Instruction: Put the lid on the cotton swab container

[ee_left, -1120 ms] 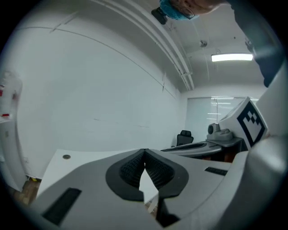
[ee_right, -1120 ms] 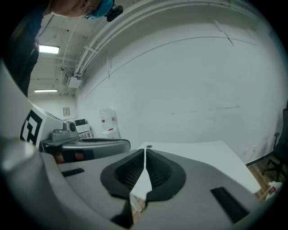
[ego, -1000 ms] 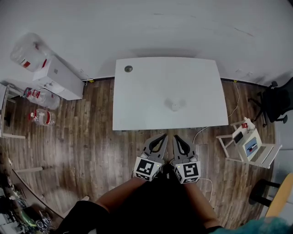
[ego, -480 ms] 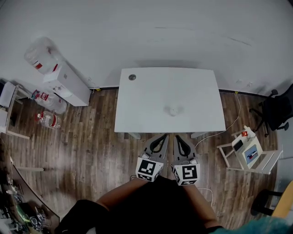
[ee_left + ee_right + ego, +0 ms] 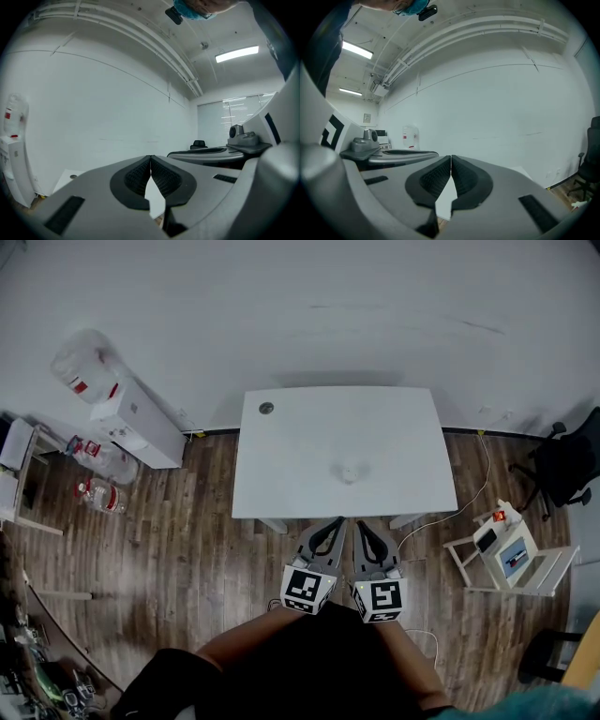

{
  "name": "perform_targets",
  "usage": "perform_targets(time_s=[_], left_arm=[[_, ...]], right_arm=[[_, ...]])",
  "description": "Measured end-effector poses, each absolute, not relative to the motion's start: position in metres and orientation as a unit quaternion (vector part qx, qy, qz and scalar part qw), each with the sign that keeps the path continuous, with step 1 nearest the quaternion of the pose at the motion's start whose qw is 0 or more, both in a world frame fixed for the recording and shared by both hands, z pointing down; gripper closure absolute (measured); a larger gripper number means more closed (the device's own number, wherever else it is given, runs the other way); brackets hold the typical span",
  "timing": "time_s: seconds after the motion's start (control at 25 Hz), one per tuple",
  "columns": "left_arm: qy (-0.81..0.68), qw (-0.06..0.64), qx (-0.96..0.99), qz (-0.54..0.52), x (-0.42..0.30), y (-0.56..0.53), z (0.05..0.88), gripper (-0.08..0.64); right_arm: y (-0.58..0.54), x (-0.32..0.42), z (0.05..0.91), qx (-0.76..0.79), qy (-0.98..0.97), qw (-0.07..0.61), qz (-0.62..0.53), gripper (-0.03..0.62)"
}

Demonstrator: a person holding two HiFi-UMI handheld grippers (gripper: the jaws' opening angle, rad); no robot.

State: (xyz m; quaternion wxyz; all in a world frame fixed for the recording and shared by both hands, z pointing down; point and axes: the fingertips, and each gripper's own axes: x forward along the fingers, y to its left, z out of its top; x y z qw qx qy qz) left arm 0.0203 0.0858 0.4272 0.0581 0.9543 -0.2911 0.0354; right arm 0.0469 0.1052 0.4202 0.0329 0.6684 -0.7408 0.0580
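I hold my left gripper [image 5: 329,523] and my right gripper [image 5: 362,525] side by side, close in front of my body, tips pointing forward. Both are clenched on nothing. In each gripper view the ribbed pads [image 5: 138,176] meet along one thin line, and only bare wall shows beyond them.

Just ahead of the tips is the near edge of a white table [image 5: 291,465]. Well ahead, near the table's middle and roughly in line with the gap between the two grippers, sits a small pale object [image 5: 350,469]. I take it to be the cotton swab container, but it is too small for me to tell lid from tub. A dark round spot [image 5: 267,408] lies at the table's far corner, ahead and to the left.

I judge the task has not begun and this is the approach. Next I need to step closer, spread the jaws, and find the lid before reaching.
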Motion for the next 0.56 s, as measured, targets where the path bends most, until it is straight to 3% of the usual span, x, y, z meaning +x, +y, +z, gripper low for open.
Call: perform_targets(time_s=[0.56], left_arm=[[-0.295, 0.063, 0.952, 0.043, -0.004, 0.068, 0.438, 0.548]], right_arm=[[0.086, 0.022, 0.430, 0.659, -0.749, 0.035, 0.065, 0.563]])
